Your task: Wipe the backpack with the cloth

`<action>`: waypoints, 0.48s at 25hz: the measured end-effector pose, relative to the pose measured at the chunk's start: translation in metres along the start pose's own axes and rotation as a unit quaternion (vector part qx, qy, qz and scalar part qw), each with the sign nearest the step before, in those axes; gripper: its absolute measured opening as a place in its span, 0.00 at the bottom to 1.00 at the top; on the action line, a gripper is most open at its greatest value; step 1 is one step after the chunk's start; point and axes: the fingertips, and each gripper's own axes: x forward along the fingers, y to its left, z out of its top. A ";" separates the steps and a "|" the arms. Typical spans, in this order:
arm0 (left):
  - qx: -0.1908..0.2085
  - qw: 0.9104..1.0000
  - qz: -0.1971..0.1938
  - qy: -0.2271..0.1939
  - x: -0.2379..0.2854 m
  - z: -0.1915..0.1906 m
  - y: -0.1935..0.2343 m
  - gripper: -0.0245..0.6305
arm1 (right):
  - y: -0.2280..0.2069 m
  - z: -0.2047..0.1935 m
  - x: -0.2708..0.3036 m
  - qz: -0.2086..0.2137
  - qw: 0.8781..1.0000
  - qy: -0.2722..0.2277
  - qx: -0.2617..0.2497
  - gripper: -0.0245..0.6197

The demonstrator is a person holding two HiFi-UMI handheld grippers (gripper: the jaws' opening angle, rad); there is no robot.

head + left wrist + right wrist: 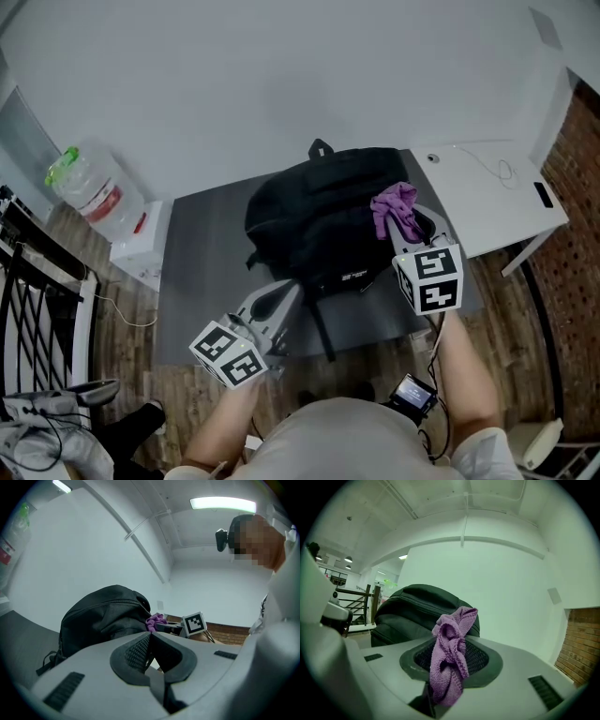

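Note:
A black backpack point(323, 220) lies on a dark grey table point(202, 253); it also fills the middle of the left gripper view point(101, 616) and the right gripper view point(417, 606). My right gripper point(411, 227) is shut on a crumpled purple cloth point(395, 208), held at the backpack's right side. In its own view the cloth point(450, 656) hangs bunched between the jaws of that gripper point(449, 660). My left gripper point(289, 291) is shut with nothing in it, its tips point(149, 638) close to the backpack's near left edge. The cloth point(155, 619) shows beyond the backpack there.
A white desk point(487, 192) with a thin cable stands at the right, next to a brick wall point(581, 159). At the left are a big water bottle point(89, 192), a white box point(141, 246) and a black railing point(33, 300). A backpack strap point(322, 330) hangs over the table's near edge.

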 end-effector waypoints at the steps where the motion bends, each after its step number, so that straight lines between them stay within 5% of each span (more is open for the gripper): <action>1: 0.000 1.000 -0.001 0.001 0.000 -0.001 0.000 0.04 | -0.004 -0.001 -0.001 -0.005 1.000 0.001 0.001 0.24; 12: -0.002 1.000 -0.011 0.006 0.004 -0.002 0.000 0.04 | -0.044 -0.018 -0.013 -0.057 0.998 0.017 0.005 0.24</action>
